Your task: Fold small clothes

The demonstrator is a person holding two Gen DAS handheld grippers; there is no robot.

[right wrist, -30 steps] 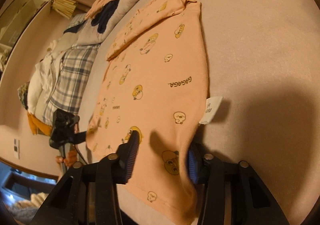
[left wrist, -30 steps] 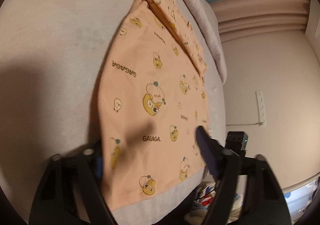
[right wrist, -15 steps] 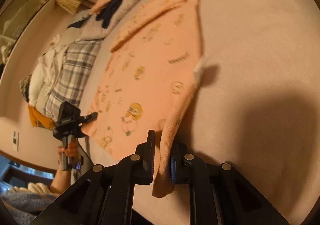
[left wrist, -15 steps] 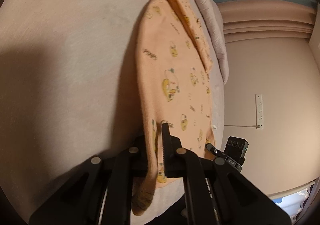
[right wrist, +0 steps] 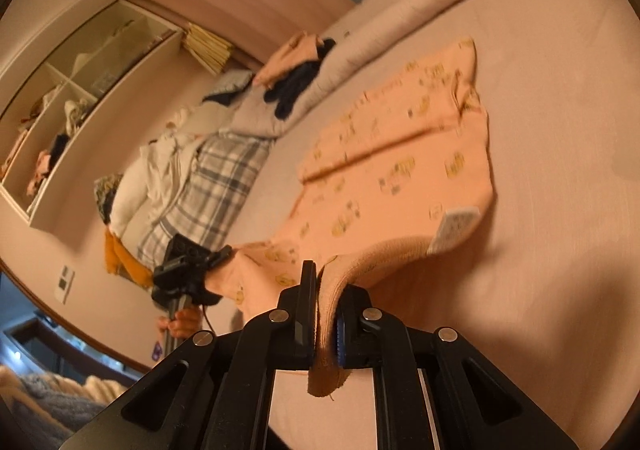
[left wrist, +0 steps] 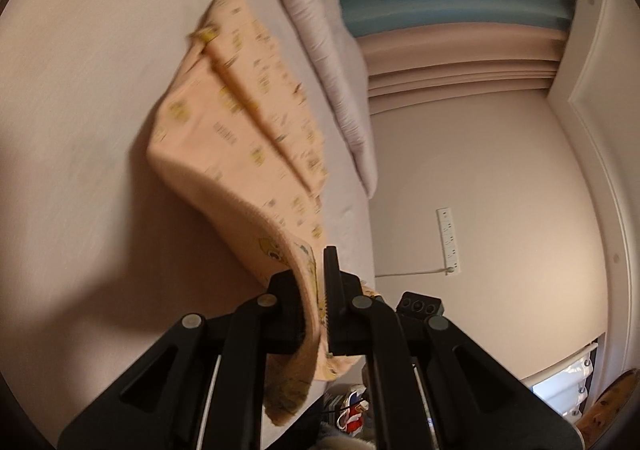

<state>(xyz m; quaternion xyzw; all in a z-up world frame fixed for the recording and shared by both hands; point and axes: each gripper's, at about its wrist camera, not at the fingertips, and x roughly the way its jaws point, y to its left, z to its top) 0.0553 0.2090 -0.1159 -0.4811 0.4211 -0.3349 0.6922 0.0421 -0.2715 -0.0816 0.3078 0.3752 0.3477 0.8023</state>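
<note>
The small peach shirt (right wrist: 404, 165), printed with yellow cartoon figures, lies on the pale bed (right wrist: 560, 89), its far half flat on the cover and its near hem raised off it. The right gripper (right wrist: 325, 314) is clamped on 1 corner of that hem; the cloth bunches between the jaws and a short tail hangs below them. The left gripper (left wrist: 320, 306) is likewise closed on the other hem corner, with the fabric pinched between its 2 black fingers and drooping under them. In the right wrist view the left gripper (right wrist: 188, 270) shows off to the side, with the person's hand (right wrist: 180, 324) below it.

Holding both corners at once keeps the hem stretched as a straight edge, so, as I judge it, the bottom half can be carried over toward the collar in 1 clean fold. A sleeve (right wrist: 384, 121) already lies folded in across the body, which suggests the side folds are done and this is the lengthwise fold. A white care label (right wrist: 456, 228) sticks out at the side seam near the raised part.

A pile of other clothes (right wrist: 208, 177), including a plaid piece, sits along the bed's far side, well apart from the shirt.
</note>
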